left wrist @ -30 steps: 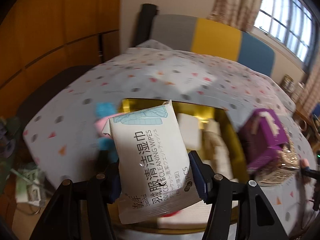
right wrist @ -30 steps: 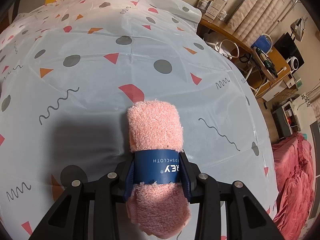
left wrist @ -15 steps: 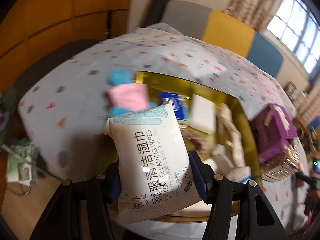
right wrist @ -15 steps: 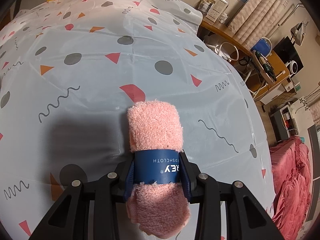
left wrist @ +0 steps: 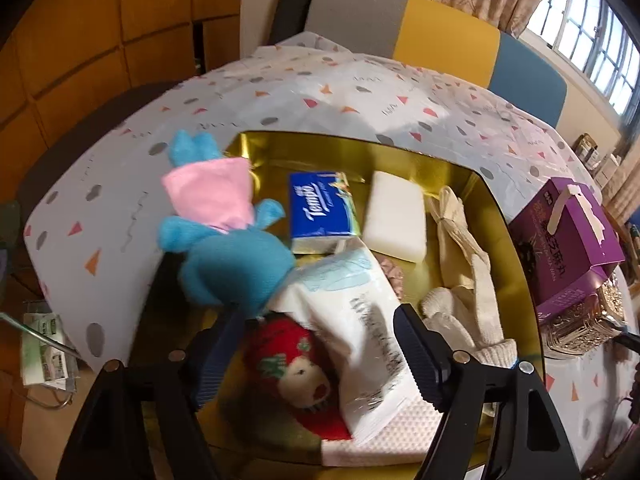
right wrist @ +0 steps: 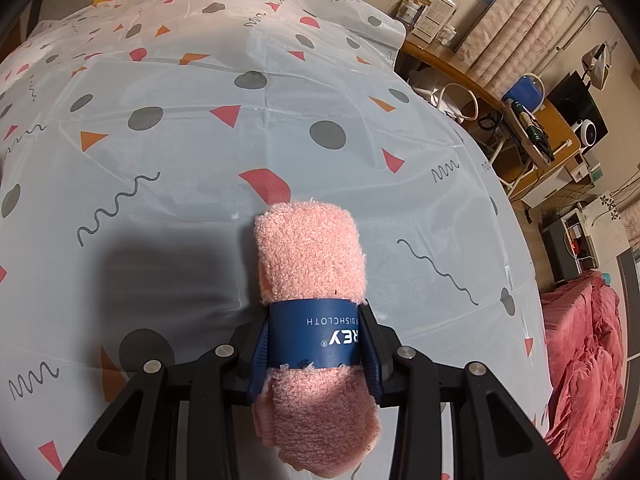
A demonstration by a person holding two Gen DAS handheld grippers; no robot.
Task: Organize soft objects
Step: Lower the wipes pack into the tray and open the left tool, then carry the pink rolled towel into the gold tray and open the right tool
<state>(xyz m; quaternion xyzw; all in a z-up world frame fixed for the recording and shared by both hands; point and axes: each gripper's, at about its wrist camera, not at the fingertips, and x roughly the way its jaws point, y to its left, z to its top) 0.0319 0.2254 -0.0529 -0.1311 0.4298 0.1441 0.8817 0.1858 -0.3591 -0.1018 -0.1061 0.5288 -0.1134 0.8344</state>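
Wipes pack [left wrist: 352, 328], white, lies tilted inside gold tray [left wrist: 504, 232], between the fingers of left tool [left wrist: 316, 364], whose jaws are opening; pads look clear of it. Pack leans over red plush toy [left wrist: 296, 364] and a white quilted cloth [left wrist: 396, 432]. Also in tray: blue tissue packet [left wrist: 320, 208], white sponge block [left wrist: 394, 216], cream gloves [left wrist: 468, 276]. Blue plush with pink cloth [left wrist: 224, 236] straddles the tray's left rim. Purple box [left wrist: 568, 236] sits beside tray on patterned bench cover [left wrist: 360, 92]. Right tool [right wrist: 314, 348] is clamped on rolled pink dishcloth [right wrist: 312, 280] at its blue band, over bench.
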